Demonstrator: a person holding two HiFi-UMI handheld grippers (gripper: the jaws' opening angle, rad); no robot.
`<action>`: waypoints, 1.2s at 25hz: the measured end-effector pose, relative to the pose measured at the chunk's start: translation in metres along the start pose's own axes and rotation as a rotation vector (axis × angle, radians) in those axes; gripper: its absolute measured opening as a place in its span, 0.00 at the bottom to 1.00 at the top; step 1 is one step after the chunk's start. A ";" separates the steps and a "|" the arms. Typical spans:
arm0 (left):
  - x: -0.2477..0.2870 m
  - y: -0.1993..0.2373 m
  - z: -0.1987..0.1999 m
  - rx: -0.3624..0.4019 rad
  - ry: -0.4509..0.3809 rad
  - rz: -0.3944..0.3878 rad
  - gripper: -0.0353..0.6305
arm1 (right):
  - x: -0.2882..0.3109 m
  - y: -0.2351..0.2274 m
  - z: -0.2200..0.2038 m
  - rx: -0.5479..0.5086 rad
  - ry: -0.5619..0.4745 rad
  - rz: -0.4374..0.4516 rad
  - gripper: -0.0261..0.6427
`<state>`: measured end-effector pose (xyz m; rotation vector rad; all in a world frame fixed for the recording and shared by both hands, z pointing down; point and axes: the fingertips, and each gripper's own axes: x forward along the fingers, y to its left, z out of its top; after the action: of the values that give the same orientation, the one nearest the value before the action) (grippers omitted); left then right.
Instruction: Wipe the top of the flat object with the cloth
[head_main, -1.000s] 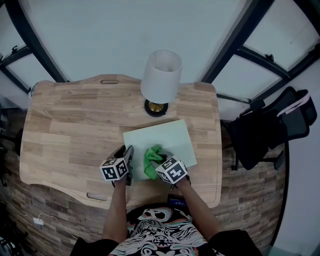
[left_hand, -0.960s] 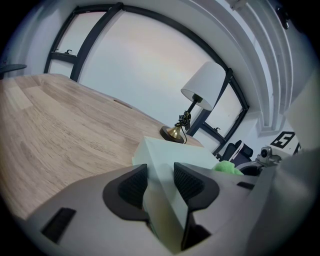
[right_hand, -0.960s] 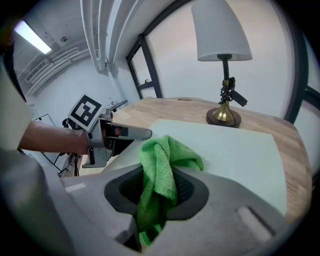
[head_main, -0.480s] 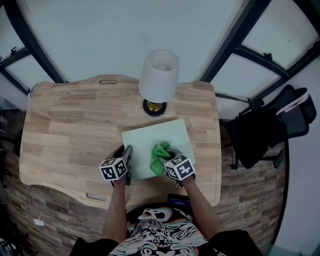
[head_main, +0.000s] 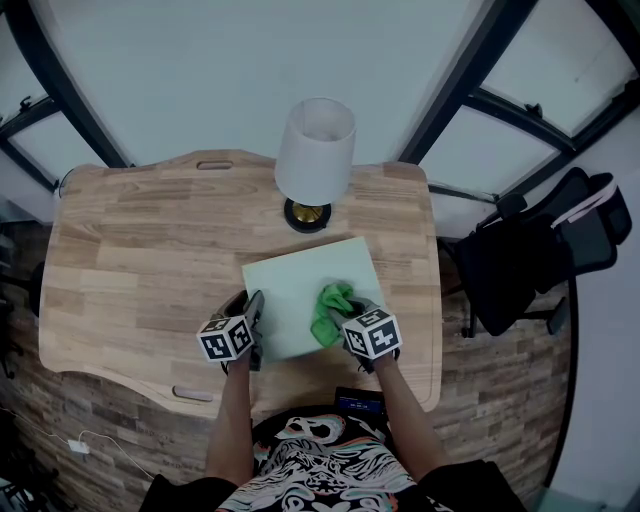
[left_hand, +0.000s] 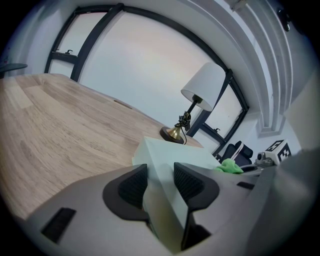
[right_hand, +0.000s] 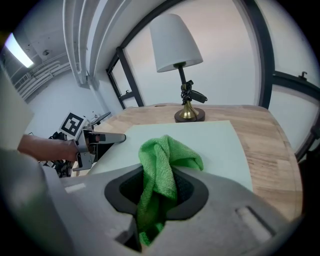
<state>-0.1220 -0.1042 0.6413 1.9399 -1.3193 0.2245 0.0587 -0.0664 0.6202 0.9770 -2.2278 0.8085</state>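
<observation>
Flat object, a pale green board, lies on the wooden table at 6 o'clock from the lamp, toward your side. Your left gripper has its jaws pinched on the board's edge at about 8 o'clock. Judged purpose: to anchor the board so it does not slide under the wiping stroke. Your right gripper has its jaws clamped on the bunched green cloth. The loose end spills forward onto the board's top, which keeps fabric rather than jaw against the surface. The cloth rests on the board's 4 o'clock portion, near its right edge. Against the frame one second back, cloth and right gripper have travelled from the board's near-left area, close beside the left gripper, toward 3 o'clock. The left gripper and the board show no noticeable shift. Assessment: a sideways stroke is under way along the near half, and the 12 o'clock half remains to be covered.
</observation>
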 end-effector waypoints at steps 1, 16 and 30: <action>0.000 0.000 0.000 0.000 0.000 0.000 0.30 | -0.001 -0.001 0.000 0.002 -0.002 -0.003 0.17; 0.000 0.000 0.000 -0.007 -0.001 -0.018 0.30 | -0.011 -0.021 -0.002 0.073 -0.020 -0.043 0.17; 0.001 0.001 0.000 -0.006 0.002 -0.033 0.31 | -0.026 -0.041 -0.009 0.124 -0.049 -0.103 0.17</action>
<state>-0.1223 -0.1047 0.6419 1.9540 -1.2839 0.2059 0.1084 -0.0712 0.6203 1.1718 -2.1689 0.8936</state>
